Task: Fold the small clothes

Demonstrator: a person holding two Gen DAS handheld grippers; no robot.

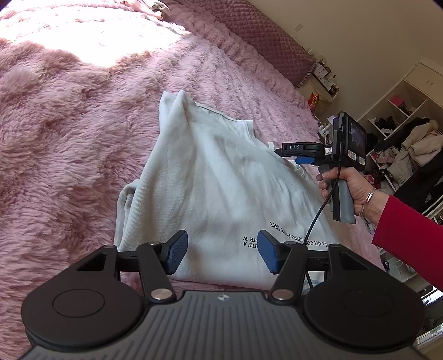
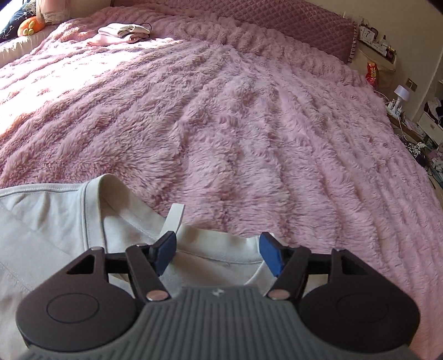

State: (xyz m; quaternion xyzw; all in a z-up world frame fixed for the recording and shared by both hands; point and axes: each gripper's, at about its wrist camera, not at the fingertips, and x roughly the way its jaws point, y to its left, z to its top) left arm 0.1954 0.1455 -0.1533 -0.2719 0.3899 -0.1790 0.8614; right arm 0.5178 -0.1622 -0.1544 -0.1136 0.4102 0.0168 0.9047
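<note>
A white garment (image 1: 216, 188) lies flattened on the pink fluffy blanket (image 1: 69, 138), with black printed letters (image 1: 277, 235) near its close edge. My left gripper (image 1: 223, 249) hovers over that edge, open, its blue pads apart with nothing between them. In the right wrist view the same garment (image 2: 55, 235) shows its neckline and a white tag (image 2: 174, 218). Just above the neckline my right gripper (image 2: 218, 254) is open too, its pads pressing on no cloth. A hand (image 1: 346, 182) holds the right gripper (image 1: 288, 153) at the garment's right side.
The blanket (image 2: 249, 124) stretches far ahead. A small stack of folded clothes (image 2: 124, 31) and an orange plush toy (image 2: 29, 26) lie at the far left. The quilted headboard (image 2: 277, 19), a bedside lamp (image 2: 401, 92) and cluttered shelves (image 1: 401, 138) stand to the right. A red sleeve (image 1: 409, 229) reaches in.
</note>
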